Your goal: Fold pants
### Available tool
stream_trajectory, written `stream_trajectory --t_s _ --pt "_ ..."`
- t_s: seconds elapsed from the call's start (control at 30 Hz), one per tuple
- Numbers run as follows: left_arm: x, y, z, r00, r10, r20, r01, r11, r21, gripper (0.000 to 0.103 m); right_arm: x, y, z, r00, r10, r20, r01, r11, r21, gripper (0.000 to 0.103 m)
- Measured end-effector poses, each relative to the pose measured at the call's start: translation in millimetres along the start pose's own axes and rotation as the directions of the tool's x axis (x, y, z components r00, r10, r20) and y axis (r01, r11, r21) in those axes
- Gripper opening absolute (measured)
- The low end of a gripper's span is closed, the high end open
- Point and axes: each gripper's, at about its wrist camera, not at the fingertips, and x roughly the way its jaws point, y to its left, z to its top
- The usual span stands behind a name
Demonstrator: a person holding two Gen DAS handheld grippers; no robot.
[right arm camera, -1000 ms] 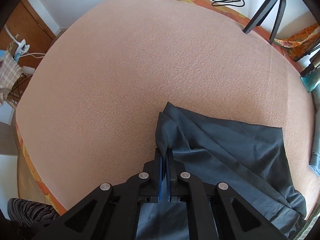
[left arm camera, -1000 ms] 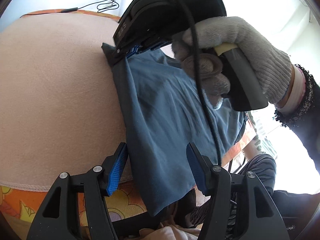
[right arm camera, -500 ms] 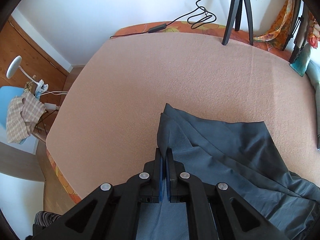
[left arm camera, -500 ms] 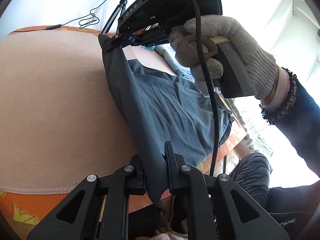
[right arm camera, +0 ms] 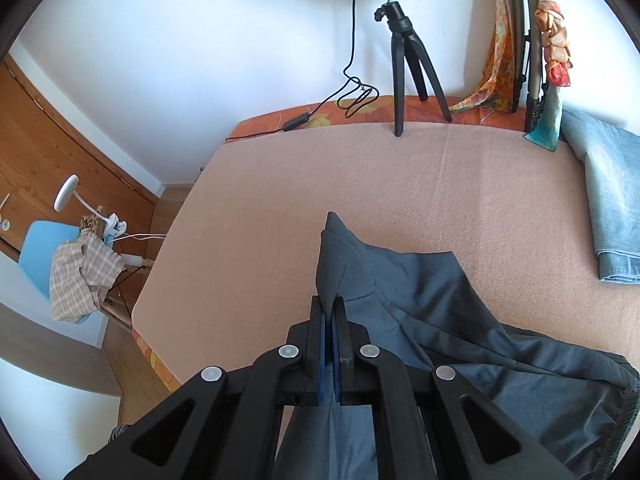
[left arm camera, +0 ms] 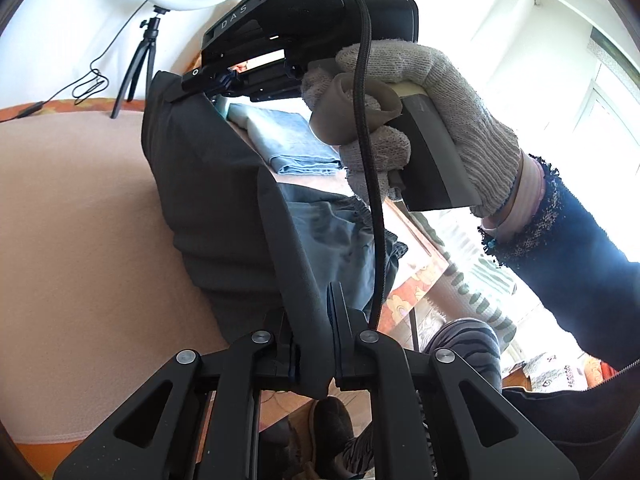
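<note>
Dark grey pants (left arm camera: 208, 200) hang stretched between both grippers above the pink blanket (left arm camera: 80, 240). My left gripper (left arm camera: 314, 320) is shut on the near edge of the pants. My right gripper (right arm camera: 328, 308) is shut on a corner of the pants (right arm camera: 400, 292); it also shows in the left wrist view (left arm camera: 218, 82), held by a gloved hand (left arm camera: 420, 92). The elastic waistband (right arm camera: 624, 400) trails on the blanket at the right.
Folded light blue jeans (right arm camera: 608, 200) lie at the blanket's right side, also in the left wrist view (left arm camera: 288, 140). A ring light tripod (right arm camera: 408, 60) and cable (right arm camera: 356, 96) stand at the far edge. A blue chair with a checked cloth (right arm camera: 80, 272) stands left of the bed.
My left gripper closed on the near edge of the pants. Both grippers rose, lifting the held edge off the blanket; the right gripper moved up and away.
</note>
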Motion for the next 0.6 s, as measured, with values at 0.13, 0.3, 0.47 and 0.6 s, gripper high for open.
stream_trajectory --t_s 0.13,0.3,0.47,0.6 --pt "17 -14 9 0.999 -0.044 -0.013 0.044 0.999 0.023 0.010 -27 -26 -3 0.999 -0.008 0.039 0.007 0.999 0.034 0.000" --pt "43 -37 23 0.994 -0.107 -0.033 0.109 0.992 0.057 0.009 -62 -62 -9 0.996 -0.025 0.088 0.018 0.997 0.078 0.000" --pt "70 -57 38 0.987 -0.153 -0.052 0.157 0.983 0.093 0.009 -91 -105 -20 0.991 -0.058 0.122 0.042 0.990 0.132 0.000" --pt "94 -69 40 0.980 -0.182 -0.082 0.190 0.975 0.112 0.009 -103 -145 -30 0.989 -0.084 0.124 0.059 0.980 0.189 0.000"
